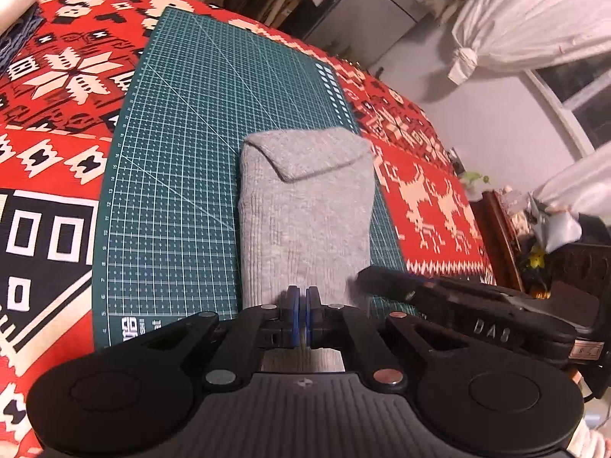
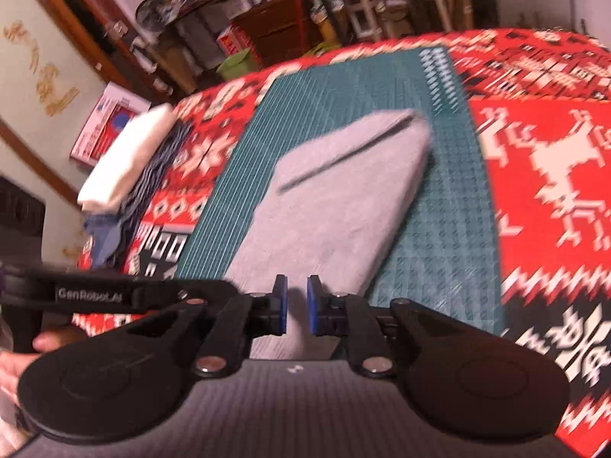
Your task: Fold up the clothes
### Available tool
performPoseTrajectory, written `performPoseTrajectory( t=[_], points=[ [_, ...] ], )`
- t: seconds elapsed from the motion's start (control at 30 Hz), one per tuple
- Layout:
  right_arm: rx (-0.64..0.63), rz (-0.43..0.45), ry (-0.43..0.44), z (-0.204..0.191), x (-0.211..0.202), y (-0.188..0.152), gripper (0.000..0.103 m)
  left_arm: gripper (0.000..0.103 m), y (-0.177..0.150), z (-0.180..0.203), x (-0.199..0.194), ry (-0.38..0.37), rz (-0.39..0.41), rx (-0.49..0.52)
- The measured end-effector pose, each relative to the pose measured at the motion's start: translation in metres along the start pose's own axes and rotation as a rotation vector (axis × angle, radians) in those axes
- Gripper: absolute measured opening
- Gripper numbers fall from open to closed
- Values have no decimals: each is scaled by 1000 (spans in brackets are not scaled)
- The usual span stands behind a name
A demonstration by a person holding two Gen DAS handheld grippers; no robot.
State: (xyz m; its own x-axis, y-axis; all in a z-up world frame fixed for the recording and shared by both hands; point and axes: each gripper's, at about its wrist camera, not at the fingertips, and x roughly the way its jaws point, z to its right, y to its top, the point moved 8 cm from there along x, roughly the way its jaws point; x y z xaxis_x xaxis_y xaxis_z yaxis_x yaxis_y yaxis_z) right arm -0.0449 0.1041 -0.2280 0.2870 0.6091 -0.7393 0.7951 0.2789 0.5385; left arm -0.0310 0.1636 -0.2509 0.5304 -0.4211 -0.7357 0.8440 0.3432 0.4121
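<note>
A grey knitted garment (image 1: 305,206) lies folded into a long rectangle on the green cutting mat (image 1: 172,191), with a small flap turned over at its far end. My left gripper (image 1: 304,305) sits at the garment's near end, its blue pads pressed together with a thin sliver of grey fabric between them. The right wrist view is blurred by motion; it shows the same garment (image 2: 336,198), and my right gripper (image 2: 297,305) stands slightly open just above the near edge with nothing between its pads. The right gripper's body (image 1: 458,305) lies close beside the left one.
A red, white and black patterned cloth (image 1: 57,122) covers the table under the mat. Folded white (image 2: 126,160) and dark blue clothes (image 2: 152,187) are stacked at the table's far left. Shelves, chairs and white curtains stand beyond the table. A hand (image 2: 23,351) holds the left gripper.
</note>
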Motion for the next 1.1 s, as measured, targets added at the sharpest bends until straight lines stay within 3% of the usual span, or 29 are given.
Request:
performPoseTrajectory(
  t=[0.23, 0.3, 0.43, 0.5, 0.6, 0.83, 1.03, 1.1],
  points=[
    [-31, -22, -27, -1, 3, -13, 8, 3, -9, -3, -1, 28, -23, 50],
    [-46, -8, -11, -7, -7, -13, 14, 3, -9, -1, -6, 26, -19, 53],
    [-85, -14, 37, -27, -10, -16, 14, 3, -13, 8, -11, -2, -17, 69],
    [-101, -37, 37, -34, -2, -19, 14, 3, -17, 10, -4, 24, -37, 93],
    [-120, -66, 6, -31, 10, -29, 12, 3, -24, 8, 5, 57, -66, 118],
    [-74, -73, 13, -16, -4, -40, 5, 3, -31, -2, 5, 55, -82, 104],
    [-54, -77, 14, -9, -18, -47, 5, 2, -39, -6, 0, 70, -96, 94],
    [-64, -53, 15, -10, -27, -45, 9, 2, -38, -2, -6, 59, -89, 87]
  ],
)
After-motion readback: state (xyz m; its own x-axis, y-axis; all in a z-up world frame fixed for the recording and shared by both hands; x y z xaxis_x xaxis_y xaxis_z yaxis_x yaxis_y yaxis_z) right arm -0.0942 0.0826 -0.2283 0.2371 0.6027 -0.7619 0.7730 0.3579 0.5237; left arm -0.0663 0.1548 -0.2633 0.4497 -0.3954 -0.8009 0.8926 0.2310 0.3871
